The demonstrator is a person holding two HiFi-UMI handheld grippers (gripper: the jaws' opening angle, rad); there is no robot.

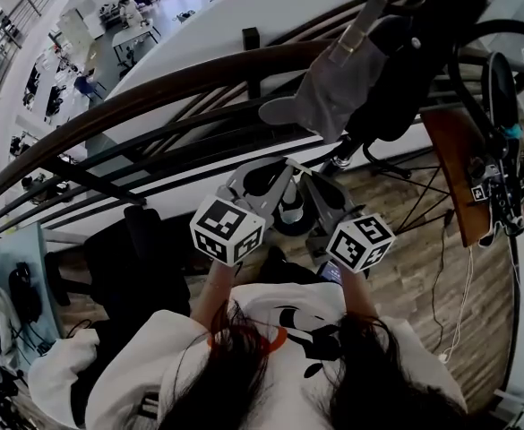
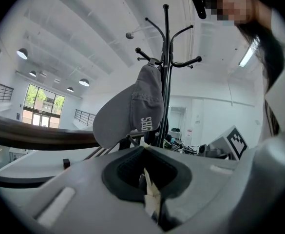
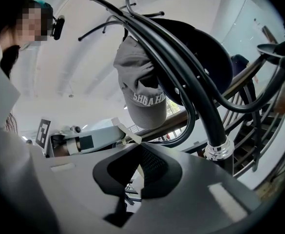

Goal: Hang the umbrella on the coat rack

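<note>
Nearest the head camera are the person's dark hair and white top (image 1: 154, 365), with both forearms raised ahead. The left gripper (image 2: 143, 149) has its jaws brought together at the tips. Nothing is held between them, and a pale tape strip (image 2: 152, 194) sits in the hollow behind the tips. The right gripper (image 3: 136, 145) is likewise closed and empty, tips meeting. In the head view the two grippers are side by side and near each other, both angled up toward the coat rack (image 2: 166, 82). Just beyond the jaws a grey cap (image 2: 132, 111) hangs from one of the rack's curved arms, brim toward the left gripper, with white lettering on its back panel. The umbrella (image 1: 414, 52) appears as a black bulk on the rack, pressed against the far side of the cap. A thick black tube with a chrome collar (image 3: 215, 150) runs among the rack's arms close to the right gripper. Whether this tube belongs to the umbrella, and how the umbrella is hooked, cannot be determined. Neither gripper touches the umbrella. Behind the rack runs a dark wooden handrail (image 1: 154, 88) on black bars. A wood floor (image 1: 405, 240) lies beneath. Past the railing, a lower hall with desks (image 1: 136, 25) is visible.
</note>
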